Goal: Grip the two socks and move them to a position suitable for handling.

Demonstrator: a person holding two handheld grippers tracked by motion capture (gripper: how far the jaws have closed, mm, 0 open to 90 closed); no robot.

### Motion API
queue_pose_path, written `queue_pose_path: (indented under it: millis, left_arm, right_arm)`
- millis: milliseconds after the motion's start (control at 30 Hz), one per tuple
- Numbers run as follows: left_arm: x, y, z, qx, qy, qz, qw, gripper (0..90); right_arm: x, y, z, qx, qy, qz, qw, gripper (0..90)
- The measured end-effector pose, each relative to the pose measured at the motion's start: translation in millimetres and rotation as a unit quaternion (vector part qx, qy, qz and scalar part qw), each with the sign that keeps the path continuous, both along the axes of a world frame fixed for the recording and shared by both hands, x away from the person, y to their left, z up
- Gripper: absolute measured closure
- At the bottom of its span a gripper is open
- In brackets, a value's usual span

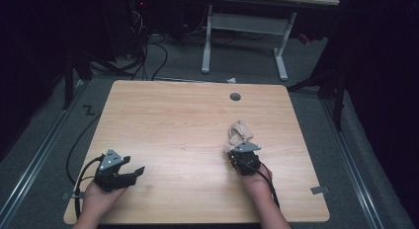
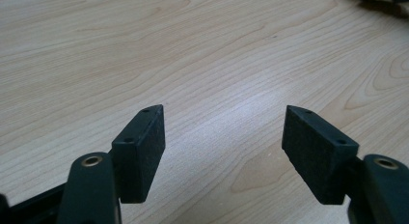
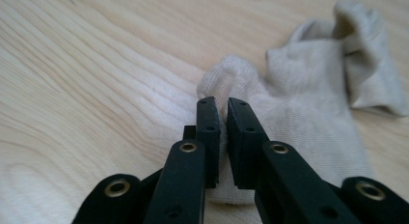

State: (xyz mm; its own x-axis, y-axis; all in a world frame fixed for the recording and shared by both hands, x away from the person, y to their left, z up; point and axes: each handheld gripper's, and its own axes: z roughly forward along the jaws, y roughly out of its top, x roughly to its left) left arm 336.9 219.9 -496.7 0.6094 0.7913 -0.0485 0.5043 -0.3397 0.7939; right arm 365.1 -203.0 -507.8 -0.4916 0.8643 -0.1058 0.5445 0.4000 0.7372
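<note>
- Nearest the high camera, two forearms enter from the near edge of a light wooden table [image 1: 188, 125], each hand holding a black two-jaw gripper.
- At the near left corner of the table, the left gripper [image 1: 132, 172] rests just above the wood with its jaws spread wide and released; nothing lies between them.
- The left gripper view shows the same gripper [image 2: 223, 137] from behind: its two black pads stand far apart over bare wood grain, touching nothing.
- At the near right of the table, the right gripper [image 1: 236, 149] points toward the far side, its tip meeting the near end of a pale beige sock [image 1: 239, 132].
- The sock lies crumpled on the table, stretching from the right gripper's tip toward the far side, well apart from the left gripper.
- In the right gripper view, the right gripper [image 3: 223, 119] has its jaws clenched almost together, pinching a raised fold of the sock [image 3: 308, 89] between the pads; a thin slit remains between them.
- That close view shows the sock's ribbed knit and a curled-over end at the far right, details too small to tell from above.
- From above, a small dark round grommet [image 1: 235, 96] sits in the table near its far edge, and a white-legged desk [image 1: 244, 26] stands on the floor beyond.
</note>
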Motion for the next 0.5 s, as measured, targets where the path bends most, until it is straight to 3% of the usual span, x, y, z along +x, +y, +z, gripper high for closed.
queue_pose_path:
  millis: [267, 500]
  left_arm:
    - [-0.6, 0.8, 0.6, -0.018, -0.010, -0.005, 0.9998, 32.5]
    - [-0.9, 2.5, 0.2, -0.032, -0.010, -0.002, 0.9994, 32.4]
  right_arm:
    - [-18.0, -14.5, 23.6, 0.054, -0.046, -0.005, 0.9975, 84.5]
    - [-30.9, -17.1, 42.4, 0.082, -0.078, 0.002, 0.9936, 84.7]
